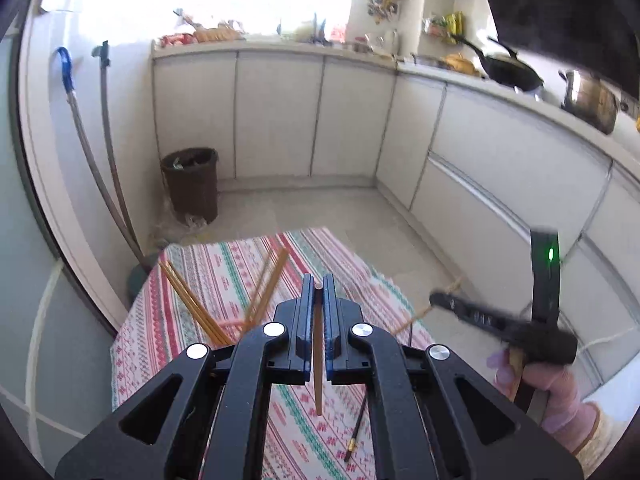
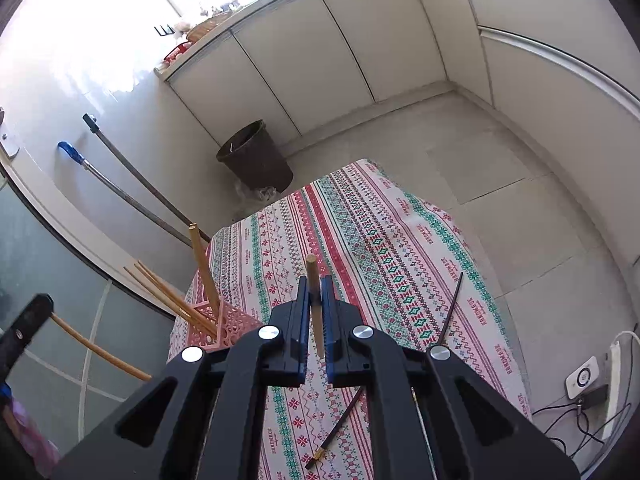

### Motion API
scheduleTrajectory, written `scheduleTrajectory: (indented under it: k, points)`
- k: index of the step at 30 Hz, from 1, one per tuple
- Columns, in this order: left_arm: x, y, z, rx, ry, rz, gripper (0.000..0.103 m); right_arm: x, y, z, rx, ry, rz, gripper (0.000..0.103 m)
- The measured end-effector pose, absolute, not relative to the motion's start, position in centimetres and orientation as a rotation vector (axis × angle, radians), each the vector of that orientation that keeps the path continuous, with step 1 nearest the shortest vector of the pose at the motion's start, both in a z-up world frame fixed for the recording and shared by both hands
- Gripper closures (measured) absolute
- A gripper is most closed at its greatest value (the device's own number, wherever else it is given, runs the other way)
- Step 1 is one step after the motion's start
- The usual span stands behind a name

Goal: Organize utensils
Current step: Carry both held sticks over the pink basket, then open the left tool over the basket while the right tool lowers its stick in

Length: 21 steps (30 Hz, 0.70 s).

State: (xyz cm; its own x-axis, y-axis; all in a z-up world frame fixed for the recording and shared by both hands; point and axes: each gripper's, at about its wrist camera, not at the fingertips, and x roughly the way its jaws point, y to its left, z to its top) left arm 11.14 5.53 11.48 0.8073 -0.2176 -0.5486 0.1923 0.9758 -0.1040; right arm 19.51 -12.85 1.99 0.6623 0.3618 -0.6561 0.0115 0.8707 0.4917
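Wooden chopstick [image 1: 318, 352] clamped in left gripper [image 1: 318, 292] (right gripper [image 2: 316, 292] likewise), above tablecloth [image 2: 360, 216].

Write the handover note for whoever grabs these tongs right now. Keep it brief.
Left tongs: shut on a wooden chopstick, lifted above the striped tablecloth.
Right tongs: shut on another wooden chopstick, also raised over the cloth.
Pink holder: at the cloth's left edge, several wooden chopsticks already standing in it.
Dark chopstick: lies on the cloth to the right; a second dark one lies nearer, partly hidden under the right tongs.
Done: some wooden chopsticks binned.
Left: probably drop both held chopsticks into the holder, then collect the two dark ones.
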Motion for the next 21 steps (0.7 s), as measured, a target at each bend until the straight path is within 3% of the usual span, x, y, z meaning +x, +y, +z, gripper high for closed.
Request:
scheduleTrajectory:
  k: [8,17,18,19,21]
  points:
    - [13.3,9.1,14.3,-0.160,0.498,-0.108,0.099,20.0,-13.5,1.1,0.520,0.864,0.210,0.097]
    - [16.5,13.3,11.7,-0.261,0.582,0.017,0.098,20.6,-13.4,0.9,0.538,0.883,0.226,0.097]
    - [16.9,13.9,11.1,-0.275,0.600,0.053,0.094,20.6,-13.3,1.0,0.537,0.882,0.230,0.097]
    - [17.1,14.4,10.8,-0.277,0.609,0.087,0.078,20.5,-13.1,1.2,0.534,0.880,0.236,0.097]
    - [17.0,15.6,10.4,-0.304,0.607,0.132,0.065,20.2,-12.8,1.7,0.531,0.873,0.250,0.097]
